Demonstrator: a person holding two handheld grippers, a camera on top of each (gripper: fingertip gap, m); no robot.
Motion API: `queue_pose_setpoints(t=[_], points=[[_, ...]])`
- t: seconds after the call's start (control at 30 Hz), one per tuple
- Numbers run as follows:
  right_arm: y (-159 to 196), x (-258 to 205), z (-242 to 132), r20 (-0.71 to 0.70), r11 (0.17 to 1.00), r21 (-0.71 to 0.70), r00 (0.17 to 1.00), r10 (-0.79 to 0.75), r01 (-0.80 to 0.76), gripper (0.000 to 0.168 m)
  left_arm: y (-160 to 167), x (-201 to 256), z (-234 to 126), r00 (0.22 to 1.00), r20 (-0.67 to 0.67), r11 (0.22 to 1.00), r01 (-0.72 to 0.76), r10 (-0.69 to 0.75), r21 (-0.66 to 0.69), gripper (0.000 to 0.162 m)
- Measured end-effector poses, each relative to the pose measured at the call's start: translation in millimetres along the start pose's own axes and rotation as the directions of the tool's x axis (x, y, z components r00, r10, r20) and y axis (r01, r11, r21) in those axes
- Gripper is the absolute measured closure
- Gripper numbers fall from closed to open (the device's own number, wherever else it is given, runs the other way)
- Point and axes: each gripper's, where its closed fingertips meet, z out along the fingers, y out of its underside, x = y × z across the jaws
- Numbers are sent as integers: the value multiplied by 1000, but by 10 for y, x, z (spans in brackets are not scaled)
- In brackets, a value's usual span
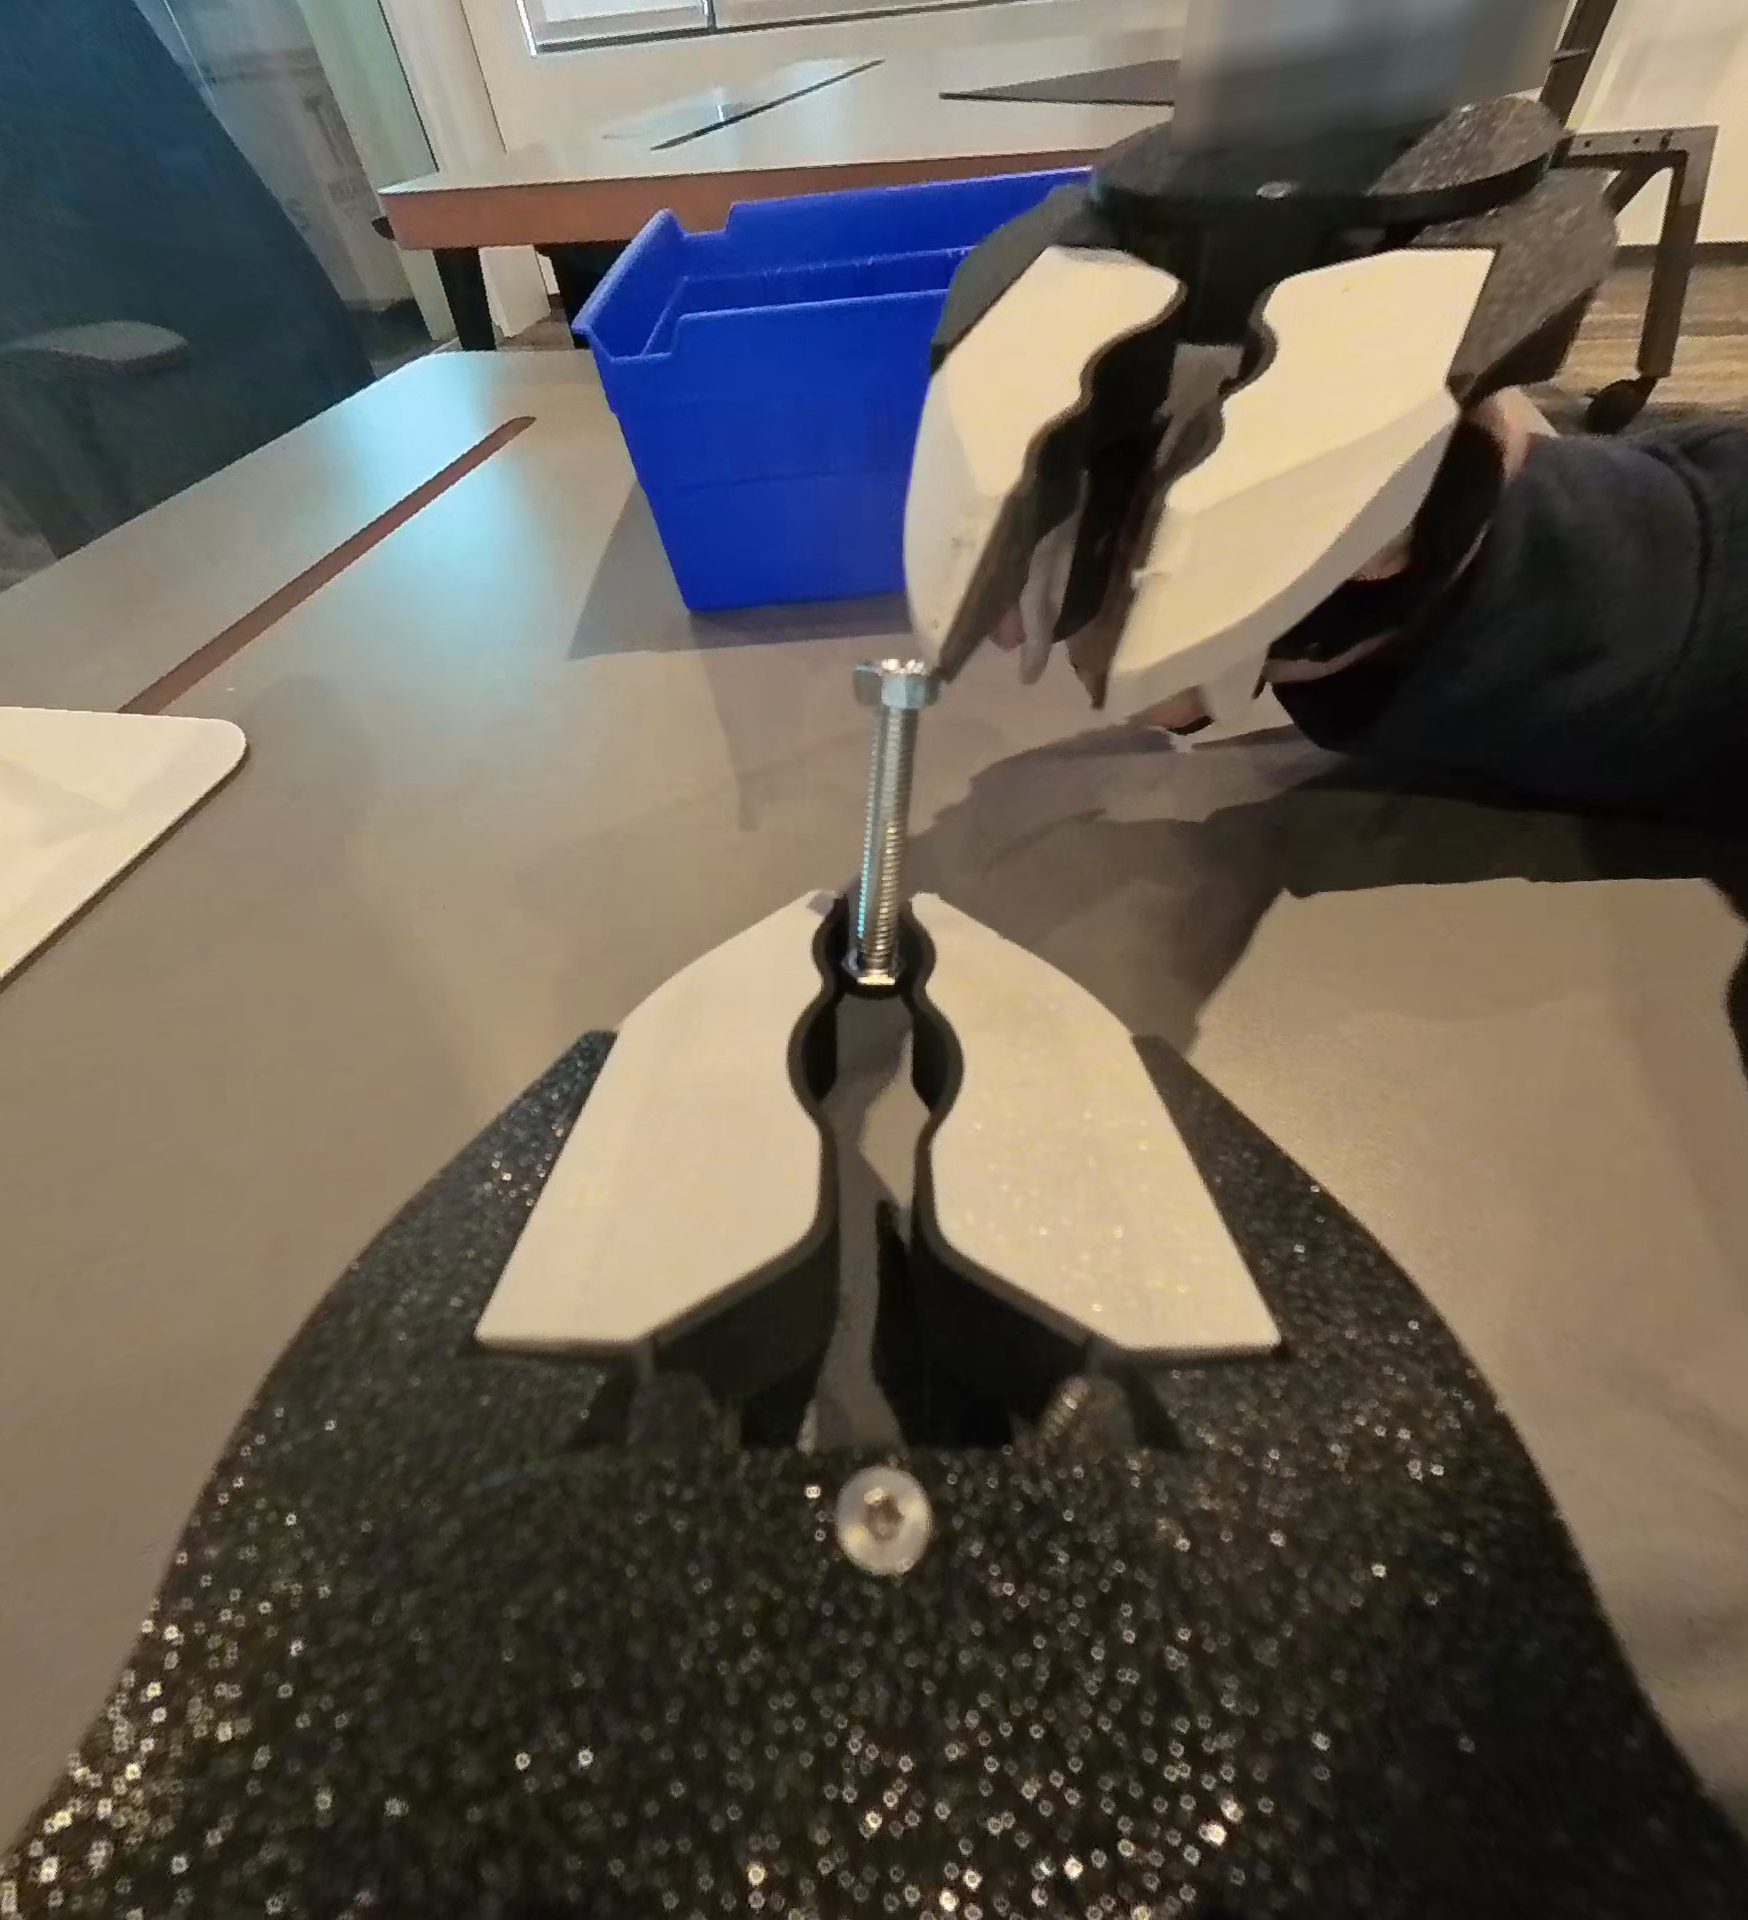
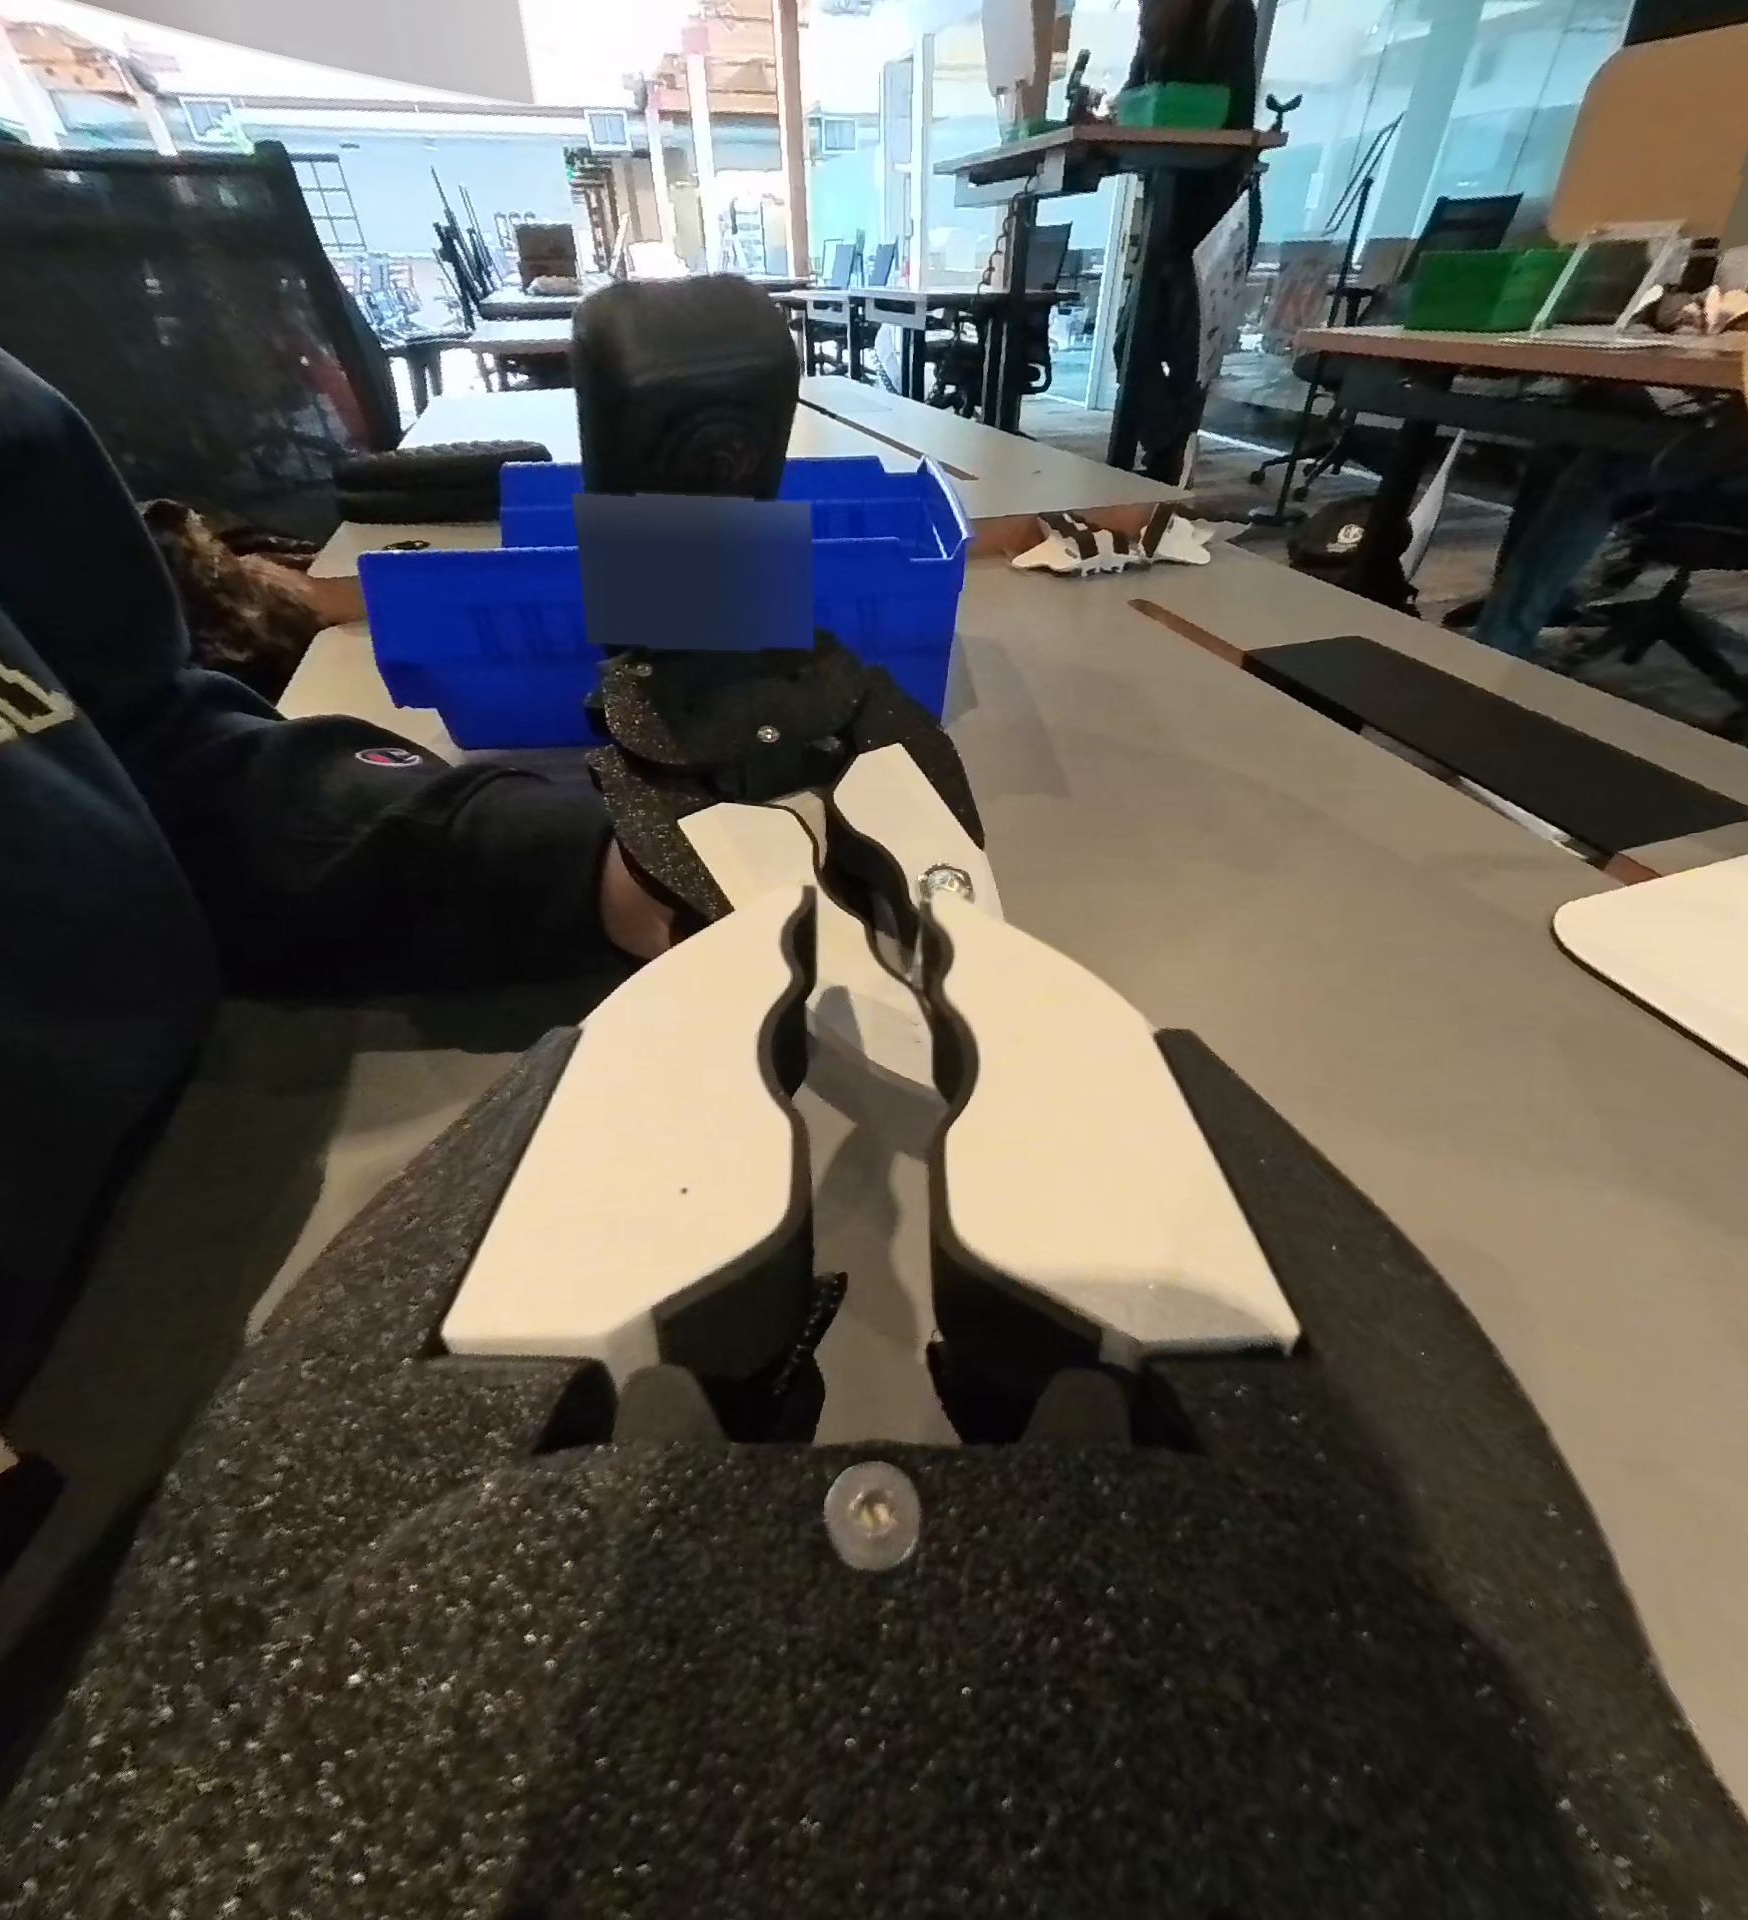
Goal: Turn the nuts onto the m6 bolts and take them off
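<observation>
Bolt (image 1: 880, 821) upright, clamped in left claw (image 1: 875, 935); right claw (image 2: 870, 935) parted beside its head.

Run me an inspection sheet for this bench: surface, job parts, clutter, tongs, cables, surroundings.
Surface: grey table, bare around the work.
Job's things: bolt upright, head on top; nut at its lower end.
Clutter: blue bin; white mat at the left edge.
Tongs: left tongs shut on the nut; right tongs open, one tip at the bolt head.
Cables: nothing seen.
Surroundings: office desks and chairs.
</observation>
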Motion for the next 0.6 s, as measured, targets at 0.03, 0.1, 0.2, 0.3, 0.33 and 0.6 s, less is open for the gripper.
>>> queue_pose_setpoints(t=[0.03, 0.1, 0.2, 0.3, 0.33, 0.6], points=[[-3, 8, -2, -5, 1000, 3, 1000, -1, 1, 149, 1, 1, 0, 1000, -1, 1000, 0, 0, -1, 153], [-11, 23, -3, -16, 1000, 9, 1000, -1, 1, 147, 1, 2, 2, 1000, -2, 1000, 0, 0, -2, 153], [-25, 51, -6, -39, 1000, 19, 999, -8, 8, 146, 2, 3, 3, 1000, -3, 1000, -1, 1, -3, 153], [-18, 73, -1, -55, 1000, 16, 998, -13, 14, 146, 3, 0, 3, 1000, -2, 1000, -1, 1, -3, 153], [-8, 61, 0, -47, 1000, 8, 999, -17, 17, 146, 1, -1, 2, 1000, -1, 1000, 0, 0, -3, 154], [-3, 103, -11, -76, 999, 2, 997, -32, 32, 149, 2, -4, 3, 1000, -3, 1000, 3, -3, -3, 154]])
